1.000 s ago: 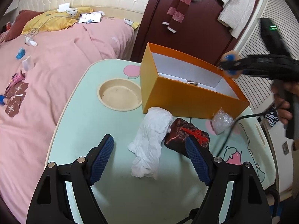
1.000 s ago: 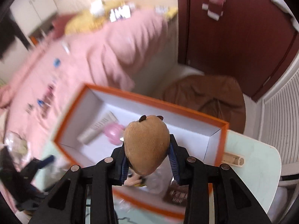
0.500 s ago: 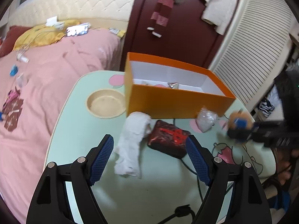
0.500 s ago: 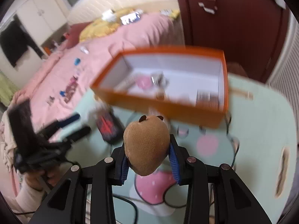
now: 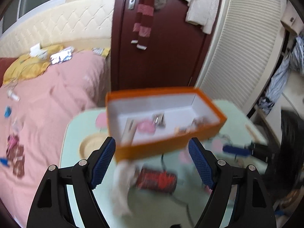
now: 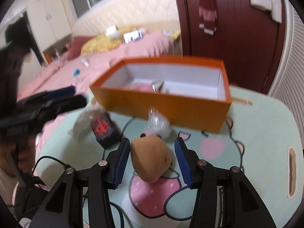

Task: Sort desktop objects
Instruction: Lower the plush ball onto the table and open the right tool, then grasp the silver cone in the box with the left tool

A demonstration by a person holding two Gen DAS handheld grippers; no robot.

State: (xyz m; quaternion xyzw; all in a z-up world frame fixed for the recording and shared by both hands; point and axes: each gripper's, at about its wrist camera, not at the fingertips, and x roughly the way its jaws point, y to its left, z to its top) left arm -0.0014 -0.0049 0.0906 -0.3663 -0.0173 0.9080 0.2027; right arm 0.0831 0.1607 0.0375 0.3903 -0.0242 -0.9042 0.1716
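right fingers spread around the brown plush toy; left fingers spread, empty.

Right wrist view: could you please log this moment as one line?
right gripper: open | brown plush toy: between fingers, on table | left gripper: open, empty | orange box: behind

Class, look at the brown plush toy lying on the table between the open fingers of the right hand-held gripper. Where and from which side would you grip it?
Probably across the wide rounded middle of the brown plush toy, coming from the near table edge along its length. The right hand-held gripper already has a blue pad on each flank, and the soft body should compress evenly there.
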